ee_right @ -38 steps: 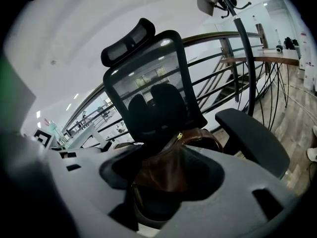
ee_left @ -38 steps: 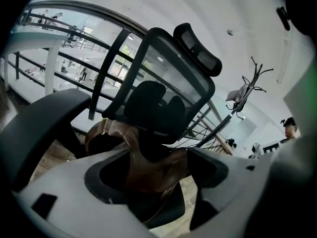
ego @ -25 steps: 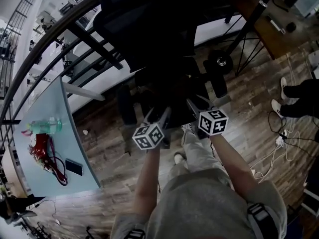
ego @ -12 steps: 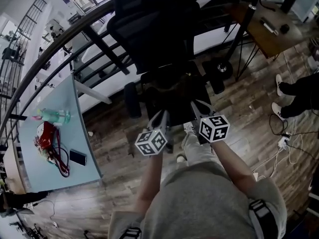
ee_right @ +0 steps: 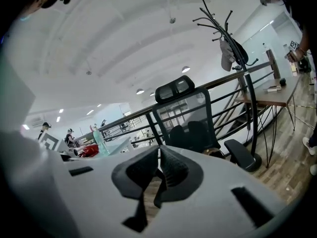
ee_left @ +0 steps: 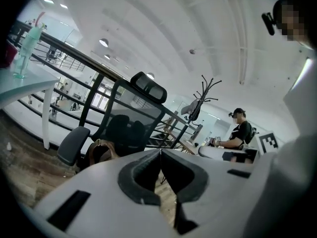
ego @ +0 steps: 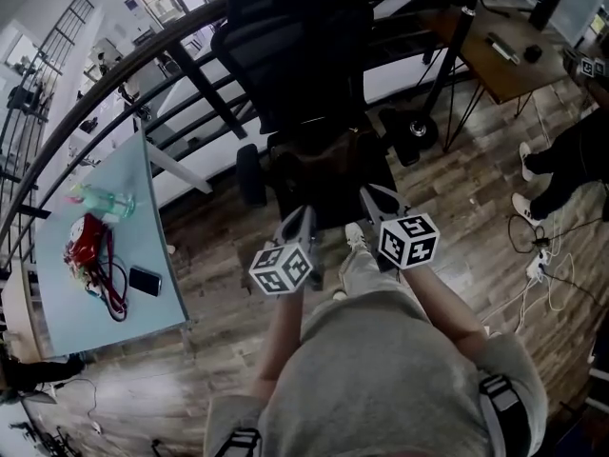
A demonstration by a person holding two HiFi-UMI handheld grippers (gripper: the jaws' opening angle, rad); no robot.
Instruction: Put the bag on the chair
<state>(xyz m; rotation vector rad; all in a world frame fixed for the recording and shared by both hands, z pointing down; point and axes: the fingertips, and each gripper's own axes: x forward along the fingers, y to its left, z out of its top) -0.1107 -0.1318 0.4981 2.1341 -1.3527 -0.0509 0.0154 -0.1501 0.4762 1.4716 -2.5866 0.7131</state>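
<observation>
A black mesh office chair [ego: 285,36] stands against the railing. On its seat lies a dark brownish bag [ego: 319,155], also seen in the left gripper view as a brown bag [ee_left: 101,152] beside the armrest. My left gripper [ego: 303,215] and right gripper [ego: 371,196] hover side by side just in front of the seat, clear of the bag. Both are shut, jaw tips touching with nothing between them, as the left gripper [ee_left: 160,151] and right gripper [ee_right: 159,150] views show. The chair [ee_right: 183,118] sits straight ahead of the right gripper.
A pale blue table [ego: 143,293] at the left carries a red item [ego: 86,246], a bottle [ego: 105,201] and a phone [ego: 145,280]. A black railing [ego: 124,84] runs behind the chair. A wooden desk [ego: 504,60], a seated person's feet [ego: 528,184] and floor cables [ego: 552,274] lie to the right.
Both grippers' jaws have closed from spread to touching. The grippers have drawn a little back from the chair, and the bag stays on the seat.
</observation>
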